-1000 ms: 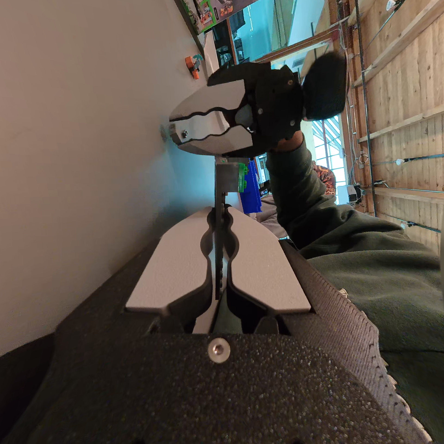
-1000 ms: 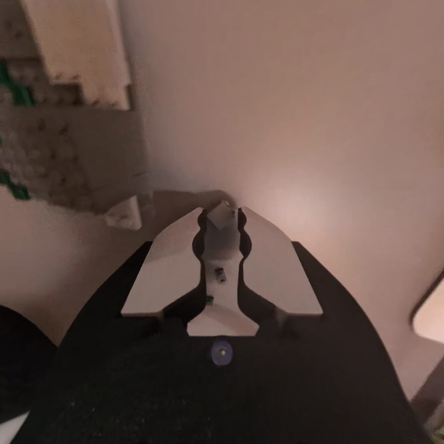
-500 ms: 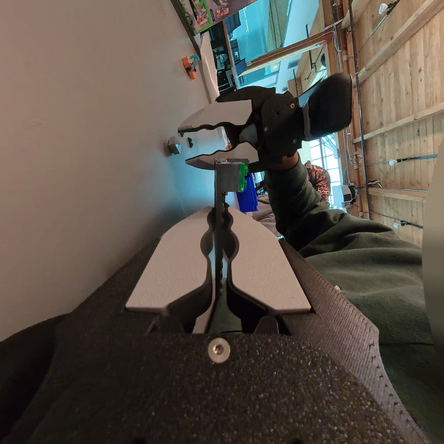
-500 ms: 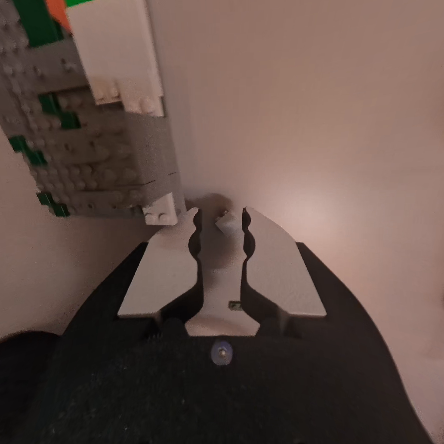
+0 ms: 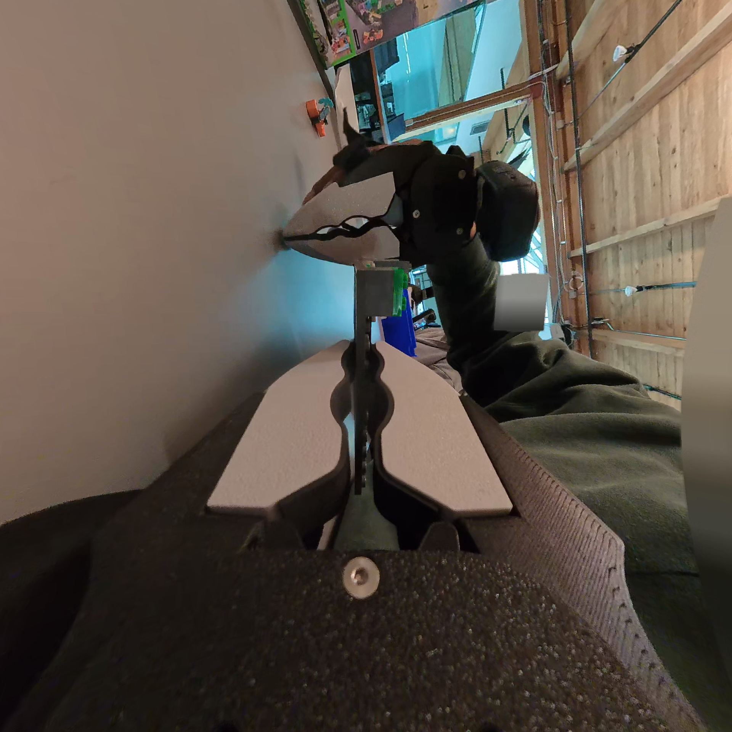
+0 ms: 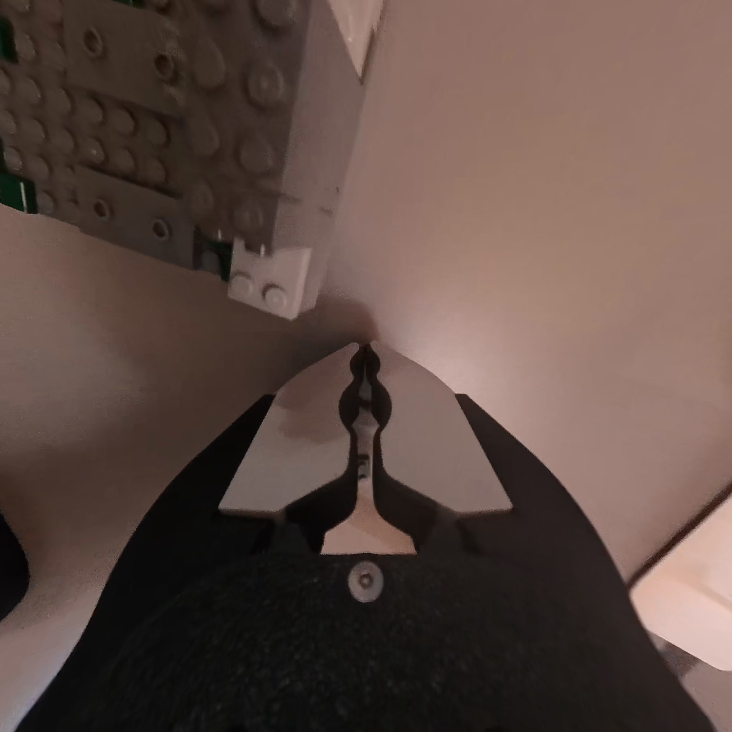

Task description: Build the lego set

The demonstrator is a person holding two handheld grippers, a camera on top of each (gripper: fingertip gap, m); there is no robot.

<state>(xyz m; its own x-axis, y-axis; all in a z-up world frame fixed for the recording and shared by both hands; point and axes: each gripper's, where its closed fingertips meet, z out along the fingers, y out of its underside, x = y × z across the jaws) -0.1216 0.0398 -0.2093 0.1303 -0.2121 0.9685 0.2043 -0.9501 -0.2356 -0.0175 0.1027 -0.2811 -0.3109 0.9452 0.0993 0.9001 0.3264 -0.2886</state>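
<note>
The left wrist view, rolled sideways, looked along the table [image 5: 138, 237] toward the right gripper [image 5: 283, 241] at 12 o'clock. The right wrist view looked down, close above, perhaps sharing the grey lego build [image 6: 158, 119].

The left gripper [image 5: 362, 348] has rough, grainy black plastic and matt grey fingers [image 5: 285, 435]. The worktop [image 5: 138, 237] looks smooth and matt. At 2 o'clock, the wall [image 5: 641, 190] is bare wood planks.

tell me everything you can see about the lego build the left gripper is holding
The lego build is a flat assembly of grey studded plates with green pieces at its edges and a white two-stud brick at one corner. The left gripper clamps it edge-on, so it stands upright beside the table. In the right wrist view it is blurred, close beside the right gripper, not touching it.
</note>
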